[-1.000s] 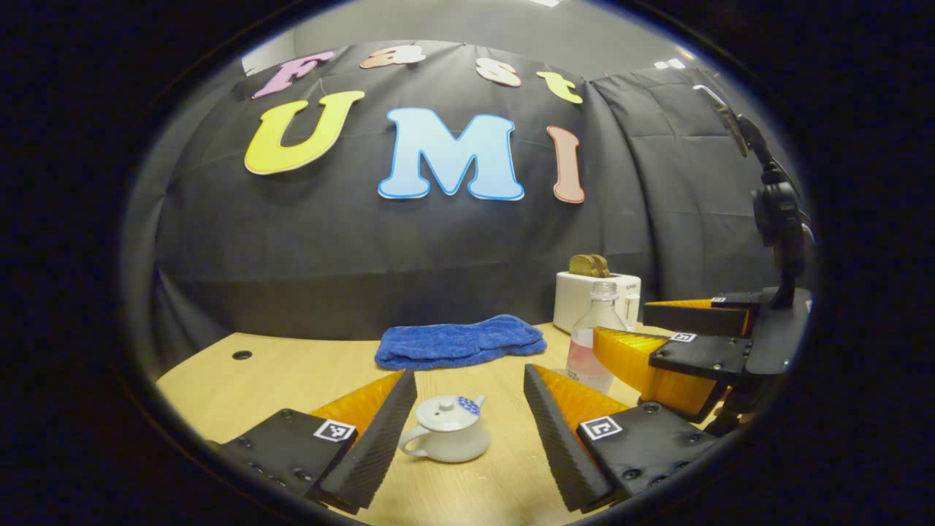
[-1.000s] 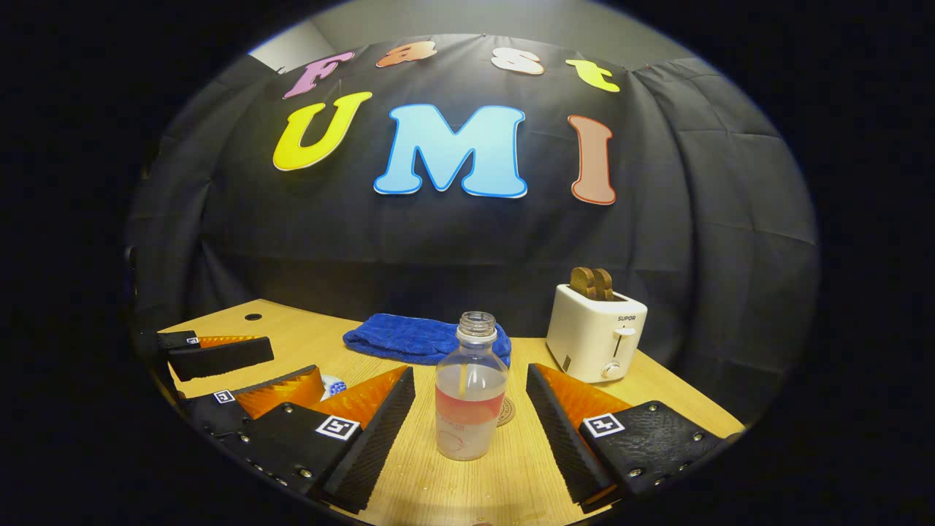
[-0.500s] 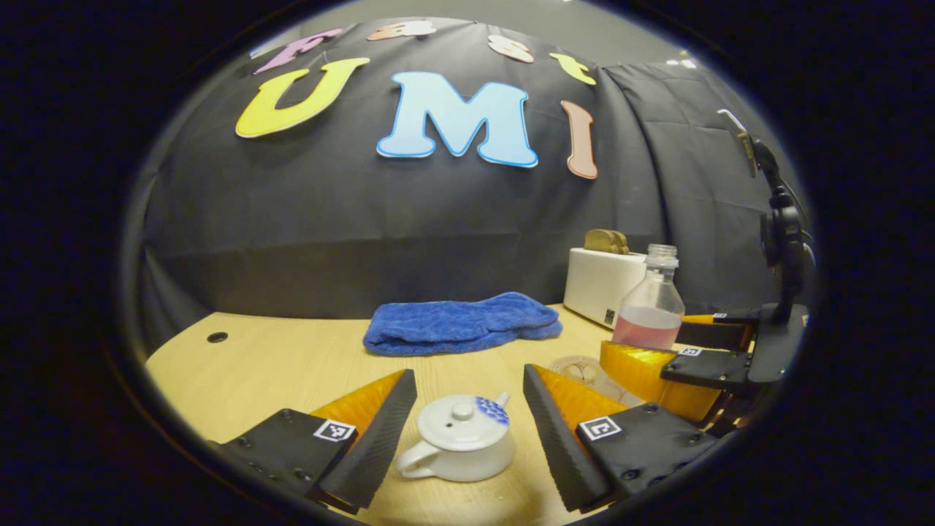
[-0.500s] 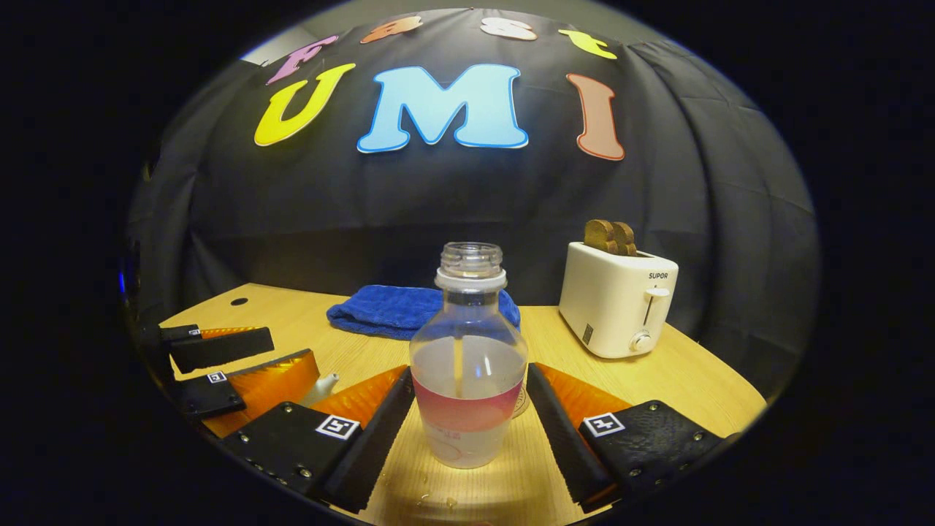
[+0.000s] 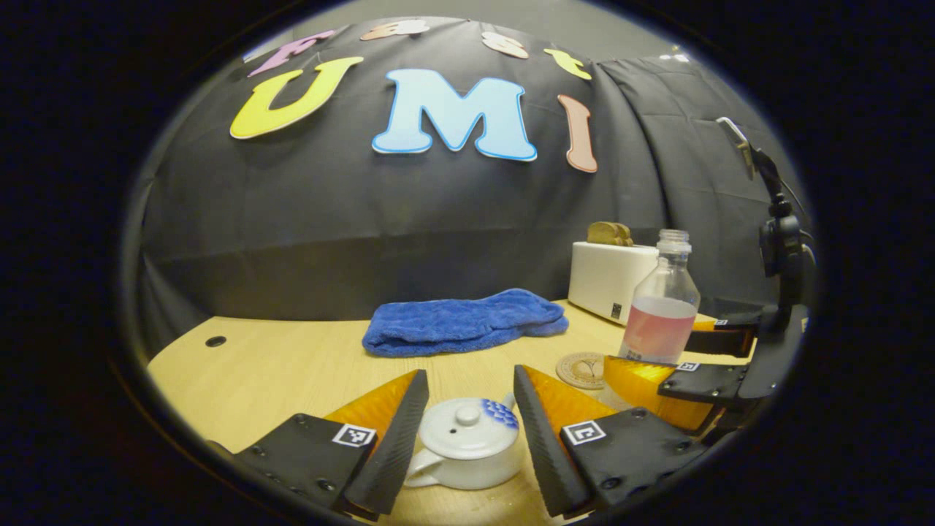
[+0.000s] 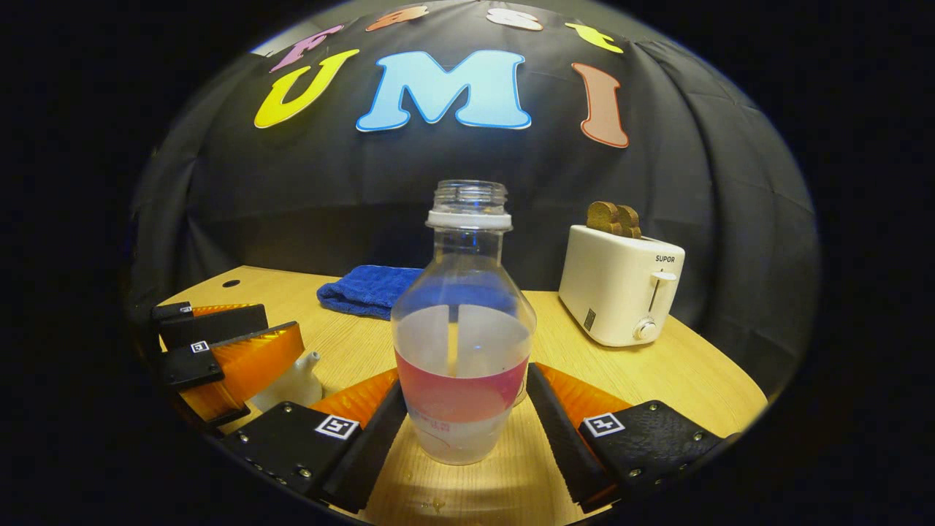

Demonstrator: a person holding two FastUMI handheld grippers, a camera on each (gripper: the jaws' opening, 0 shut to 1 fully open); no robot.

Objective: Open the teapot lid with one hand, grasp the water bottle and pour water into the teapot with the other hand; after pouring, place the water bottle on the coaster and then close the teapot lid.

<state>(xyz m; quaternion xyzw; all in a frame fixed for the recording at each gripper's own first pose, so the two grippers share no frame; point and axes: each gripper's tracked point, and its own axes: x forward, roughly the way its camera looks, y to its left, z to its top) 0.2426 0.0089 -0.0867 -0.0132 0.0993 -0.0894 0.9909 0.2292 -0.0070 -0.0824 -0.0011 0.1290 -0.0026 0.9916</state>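
Left gripper view: my left hand-held gripper (image 5: 467, 431) is spread, one finger on each side of the teapot (image 5: 467, 453), neither visibly pressing on it.
Teapot lid: the lid (image 5: 467, 429) sits on the pot, its small knob (image 5: 466, 414) straight ahead between my fingers and a little above them.
Right gripper view: my right hand-held gripper (image 6: 467, 424) is spread around the water bottle (image 6: 464, 343), which stands upright and uncapped on the desk (image 6: 657, 372); I see a thin gap at each finger, so I judge it not yet pinched.
Coaster: the coaster (image 5: 582, 369) lies on the desk ahead and to the right of my left fingers, just beside the bottle's foot.
Step in hand: closing in on both things, as I judge it; lid not opened, bottle not lifted.
Doing it well, left: I should rise so the fingers meet the knob and not the pot's body, then close squarely on it and lift straight up.
Doing it well, right: close on the wide lower body, keep the bottle upright while lifting, since it is open and part full.
Risk: the spout (image 6: 313, 358) points toward my right side; a low swing could knock the pot.
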